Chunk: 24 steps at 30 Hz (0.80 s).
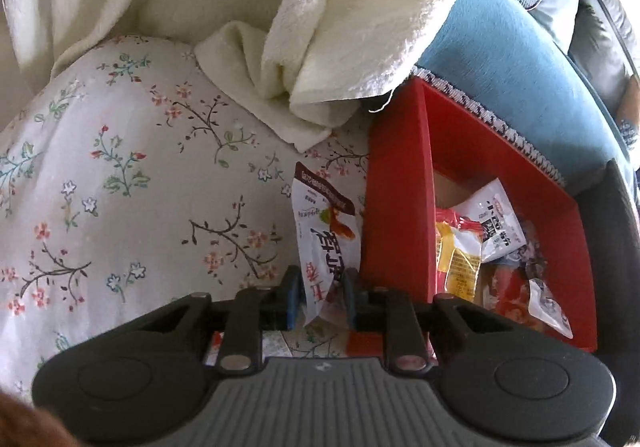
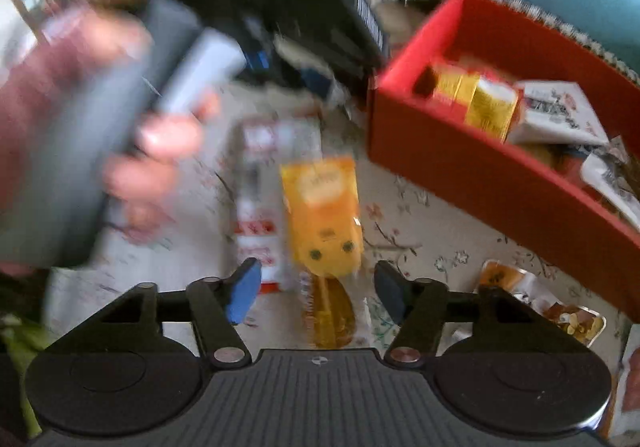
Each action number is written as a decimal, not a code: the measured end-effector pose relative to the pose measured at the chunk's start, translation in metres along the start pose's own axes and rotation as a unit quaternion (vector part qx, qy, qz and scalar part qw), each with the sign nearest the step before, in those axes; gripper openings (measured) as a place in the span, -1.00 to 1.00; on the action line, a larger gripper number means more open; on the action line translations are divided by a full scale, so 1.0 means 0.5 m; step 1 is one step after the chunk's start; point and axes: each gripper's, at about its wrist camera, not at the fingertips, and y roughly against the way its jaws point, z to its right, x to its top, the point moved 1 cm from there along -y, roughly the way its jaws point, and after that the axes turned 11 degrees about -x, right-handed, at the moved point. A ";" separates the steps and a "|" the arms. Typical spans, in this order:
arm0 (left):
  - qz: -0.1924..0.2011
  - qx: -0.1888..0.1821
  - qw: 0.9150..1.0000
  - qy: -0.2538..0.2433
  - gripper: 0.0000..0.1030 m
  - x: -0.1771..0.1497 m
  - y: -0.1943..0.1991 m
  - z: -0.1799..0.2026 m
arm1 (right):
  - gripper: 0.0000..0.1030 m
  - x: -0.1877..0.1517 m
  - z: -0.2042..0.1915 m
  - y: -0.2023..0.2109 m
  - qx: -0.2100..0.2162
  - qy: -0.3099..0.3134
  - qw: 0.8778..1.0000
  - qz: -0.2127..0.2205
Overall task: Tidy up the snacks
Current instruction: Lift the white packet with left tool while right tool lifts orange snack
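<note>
Plastic crinkles between my left gripper [image 1: 320, 297] pads: they are pinched on the lower edge of a white snack packet [image 1: 324, 231] with red lettering, which stands up from the floral sheet [image 1: 120, 175] just beside the outer wall of the red box [image 1: 396, 187]. My right gripper [image 2: 316, 287] stands spread, pads touching nothing, with an orange packet [image 2: 322, 219] lying flat on the cloth between and just ahead of them (the view is smeared with blur, so fine print is lost).

I judge this the pick stage: one packet is gripped, another is about to be. Next the left must lift its packet over the wall and let go above the pile already inside; the right must come down astride the orange packet and close on it.

The packets are thin, glossy film, limp and slippery, so an edge grip may let them flop. The box is rigid card with straight, matte walls. A red-and-white packet [image 2: 256, 215] lies alongside the orange one, and a clear-windowed snack pack [image 2: 540, 307] sits near the box. Behind, a fluffy cream towel [image 1: 360, 27] droops onto the sheet.
</note>
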 end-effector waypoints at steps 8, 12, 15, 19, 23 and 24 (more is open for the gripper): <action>-0.019 -0.023 1.000 -0.001 -0.76 -0.010 0.055 -0.008 | -0.13 -0.016 0.054 0.019 0.034 -0.065 0.997 -0.006; -0.025 -0.033 0.999 -0.003 -0.76 -0.019 0.089 -0.004 | -0.14 -0.029 0.061 0.042 0.063 -0.085 0.994 -0.001; -0.027 -0.037 0.999 -0.011 -0.77 -0.029 0.118 -0.001 | -0.14 -0.030 0.062 0.061 0.074 -0.089 0.993 0.012; -0.023 -0.051 0.998 -0.011 -0.77 -0.040 0.153 -0.003 | -0.14 -0.037 0.082 0.086 0.097 -0.111 0.989 0.020; -0.033 -0.027 0.999 -0.024 -0.77 -0.059 0.159 -0.011 | -0.21 -0.044 0.092 0.093 0.093 -0.120 0.988 0.020; -0.037 -0.026 0.999 -0.025 -0.76 -0.063 0.149 -0.015 | -0.22 -0.046 0.093 0.090 0.093 -0.121 0.988 0.016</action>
